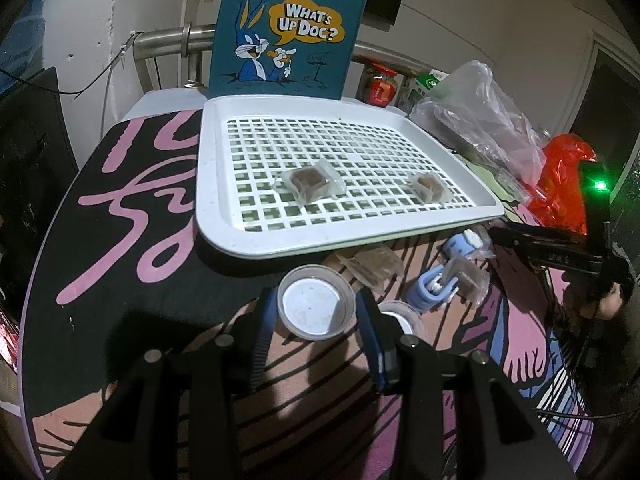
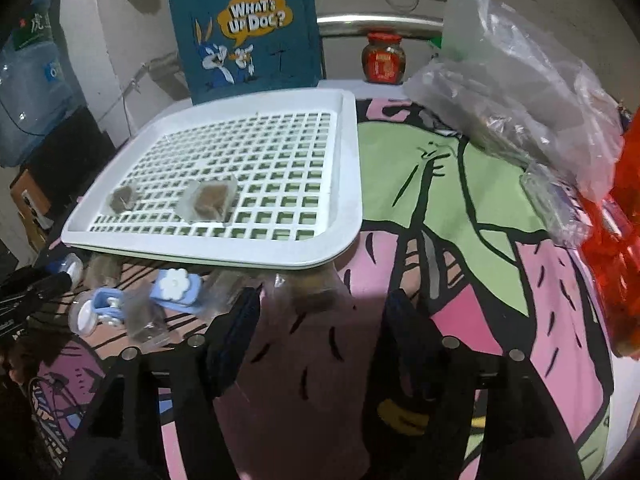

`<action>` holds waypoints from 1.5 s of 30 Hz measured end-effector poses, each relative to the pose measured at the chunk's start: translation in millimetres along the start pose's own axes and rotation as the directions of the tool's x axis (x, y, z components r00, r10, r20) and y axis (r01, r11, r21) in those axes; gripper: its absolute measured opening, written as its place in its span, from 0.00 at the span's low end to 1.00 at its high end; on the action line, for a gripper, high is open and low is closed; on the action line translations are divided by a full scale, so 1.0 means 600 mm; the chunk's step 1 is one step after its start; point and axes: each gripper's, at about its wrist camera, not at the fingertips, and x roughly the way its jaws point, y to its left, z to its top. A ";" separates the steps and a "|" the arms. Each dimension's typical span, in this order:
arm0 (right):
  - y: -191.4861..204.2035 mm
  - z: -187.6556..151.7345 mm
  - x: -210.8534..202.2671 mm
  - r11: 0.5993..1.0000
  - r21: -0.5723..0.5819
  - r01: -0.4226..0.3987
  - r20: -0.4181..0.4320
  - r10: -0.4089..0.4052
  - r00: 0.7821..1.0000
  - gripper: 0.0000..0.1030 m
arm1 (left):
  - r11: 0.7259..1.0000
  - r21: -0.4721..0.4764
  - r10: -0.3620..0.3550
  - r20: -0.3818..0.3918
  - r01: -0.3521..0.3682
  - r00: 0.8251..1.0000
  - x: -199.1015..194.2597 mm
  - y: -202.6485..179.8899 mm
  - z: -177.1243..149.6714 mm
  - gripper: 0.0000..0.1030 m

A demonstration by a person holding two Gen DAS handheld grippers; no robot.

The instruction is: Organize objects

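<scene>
A white slotted tray sits on the patterned cloth and holds two wrapped brown cubes. My left gripper is shut on a small clear cup with a white bottom just in front of the tray. A second cup peeks out behind its right finger. My right gripper stands open, and a blurred wrapped brown packet lies between its fingertips, untouched. Blue clips and more packets lie near the tray's front edge.
A teal cartoon bag stands behind the tray, a red-lidded jar beside it. A clear plastic bag and a red plastic bag crowd the right side. A water bottle stands far left.
</scene>
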 end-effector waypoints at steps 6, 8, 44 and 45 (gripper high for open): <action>0.015 0.000 0.011 0.999 -0.040 -0.023 -0.005 0.023 1.000 0.30 | 1.000 -0.001 -0.005 0.009 0.005 1.000 -0.003 0.001 -0.001 0.38; 0.016 -0.006 0.006 0.999 -0.040 -0.029 0.000 0.029 1.000 0.29 | 1.000 0.005 -0.007 0.019 0.007 1.000 -0.006 -0.002 -0.001 0.38; 0.119 -0.050 -0.108 0.959 -0.200 -0.202 0.294 0.255 0.921 0.28 | 0.994 0.095 -0.065 0.162 0.050 0.985 -0.043 -0.036 -0.003 0.38; 0.121 -0.052 -0.111 0.957 -0.205 -0.203 0.301 0.259 0.918 0.28 | 0.994 0.101 -0.062 0.165 0.046 0.984 -0.044 -0.038 -0.003 0.38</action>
